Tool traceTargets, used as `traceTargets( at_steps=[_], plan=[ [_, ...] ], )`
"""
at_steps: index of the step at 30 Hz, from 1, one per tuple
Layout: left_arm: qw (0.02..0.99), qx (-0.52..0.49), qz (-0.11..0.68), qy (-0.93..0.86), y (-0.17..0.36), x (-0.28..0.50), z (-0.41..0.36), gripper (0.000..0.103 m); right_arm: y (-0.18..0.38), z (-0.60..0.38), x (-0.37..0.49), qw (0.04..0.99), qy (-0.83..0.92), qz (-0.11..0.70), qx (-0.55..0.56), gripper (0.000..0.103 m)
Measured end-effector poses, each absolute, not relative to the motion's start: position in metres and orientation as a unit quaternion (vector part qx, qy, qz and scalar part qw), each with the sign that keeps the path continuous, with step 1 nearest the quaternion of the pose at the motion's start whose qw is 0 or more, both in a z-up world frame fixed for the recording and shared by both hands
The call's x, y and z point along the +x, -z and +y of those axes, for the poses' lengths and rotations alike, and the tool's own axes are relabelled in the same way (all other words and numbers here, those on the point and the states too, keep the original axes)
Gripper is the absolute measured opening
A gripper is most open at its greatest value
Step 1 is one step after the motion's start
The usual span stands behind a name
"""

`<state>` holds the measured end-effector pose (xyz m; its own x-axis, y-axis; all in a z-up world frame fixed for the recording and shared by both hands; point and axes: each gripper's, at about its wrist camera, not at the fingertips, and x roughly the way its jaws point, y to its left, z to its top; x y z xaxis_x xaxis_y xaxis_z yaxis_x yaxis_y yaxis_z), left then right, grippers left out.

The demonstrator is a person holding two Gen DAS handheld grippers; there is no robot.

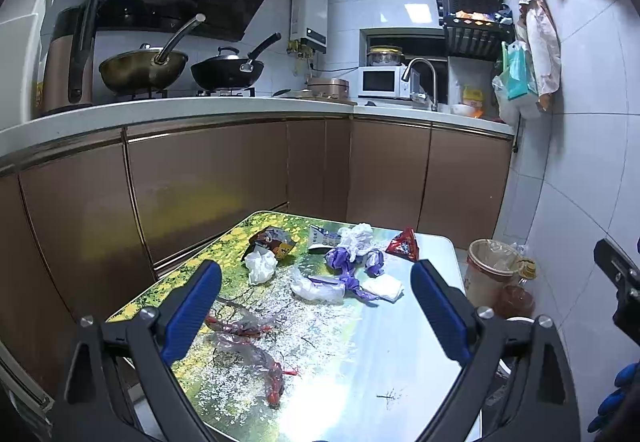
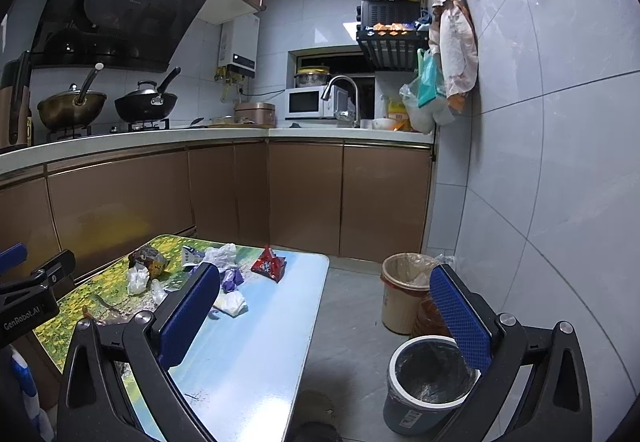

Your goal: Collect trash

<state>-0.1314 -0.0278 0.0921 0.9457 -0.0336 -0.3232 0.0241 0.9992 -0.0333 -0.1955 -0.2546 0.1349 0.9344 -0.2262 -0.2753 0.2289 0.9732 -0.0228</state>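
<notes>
- My left tool (image 1: 316, 302) is spread wide and carries nothing; I hold it above the near end of the tabletop (image 1: 360, 362), fingers framing the litter so I can choose a piece.
- My right tool (image 2: 324, 316) is likewise released and empty. It hangs over the tabletop's right edge, one finger above the surface, the other above the floor, which I judge keeps it near the bins.
- Closest to my left tool lies a clear plastic wrap with red strands (image 1: 256, 346), flat and limp, probably hard to pinch cleanly.
- Beyond it sit a crumpled white tissue (image 1: 260, 265), purple wrappers (image 1: 352, 266), a folded white napkin (image 1: 382, 288) and a clear bag (image 1: 316, 288), all bunched close together.
- At the far end lie a red triangular snack packet (image 2: 269, 264) and a brown snack bag (image 2: 149, 262).
- On the floor, just beside the tabletop's right side, stands a grey-blue bin (image 2: 430, 390) with a dark liner; a beige lined bin (image 2: 404, 292) stands behind it. Nothing appears collected yet.
</notes>
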Motion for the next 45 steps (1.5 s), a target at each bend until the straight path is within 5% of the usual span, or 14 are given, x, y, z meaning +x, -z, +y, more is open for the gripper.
traceTargets(
  at_steps=[25,35,43,45],
  plan=[
    [0.971,-0.022,0.238,-0.011,-0.031,-0.073,0.023,0.096,-0.062,-0.264,-0.079,0.964,0.014,0.263,0.037,0.101],
    [0.937,-0.061,0.341,-0.039,0.033,-0.033,0.077,0.094,-0.008,-0.233,0.021,0.928,-0.076,0.363,0.044,0.076],
    [0.909,-0.104,0.402,-0.019,0.068,0.001,0.088,0.080,0.024,-0.212,0.104,0.896,-0.122,0.423,0.057,0.065],
    [0.905,-0.108,0.412,-0.013,0.073,0.007,0.086,0.069,0.030,-0.207,0.120,0.891,-0.127,0.432,0.052,0.065]
  ],
)
